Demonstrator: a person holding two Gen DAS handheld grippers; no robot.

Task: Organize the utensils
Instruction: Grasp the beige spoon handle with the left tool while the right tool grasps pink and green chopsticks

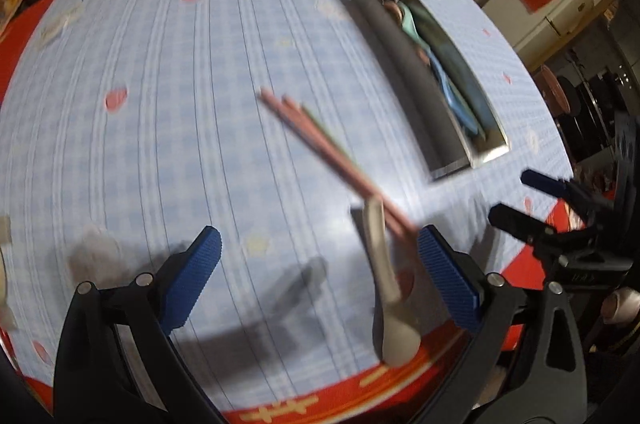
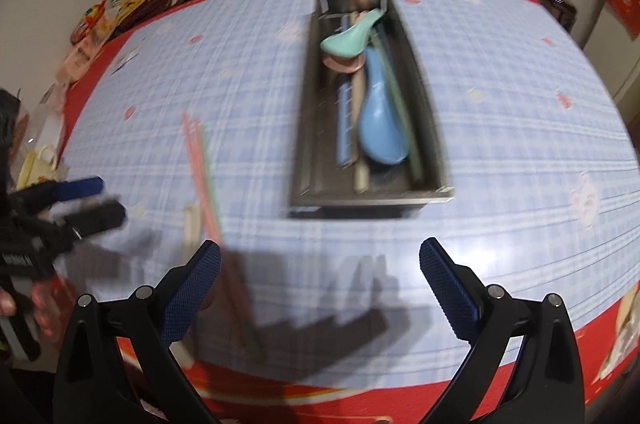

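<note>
my left tool (image 1: 320, 272) is spread wide over the near edge of the bench (image 1: 168, 128) and holds nothing. a cream spoon (image 1: 386, 288) lies between its fingers, nearer the right one, with a bundle of pink chopsticks (image 1: 320, 140) crossing its handle and running off to the far left. my right tool (image 2: 320, 272) is also wide open and holding nothing. beyond it the grey metal tray (image 2: 304, 128) sits on the blue checked cloth, with a blue spoon (image 2: 378, 120), a mint spoon (image 2: 352, 36) and other blurred utensils inside.
</note>
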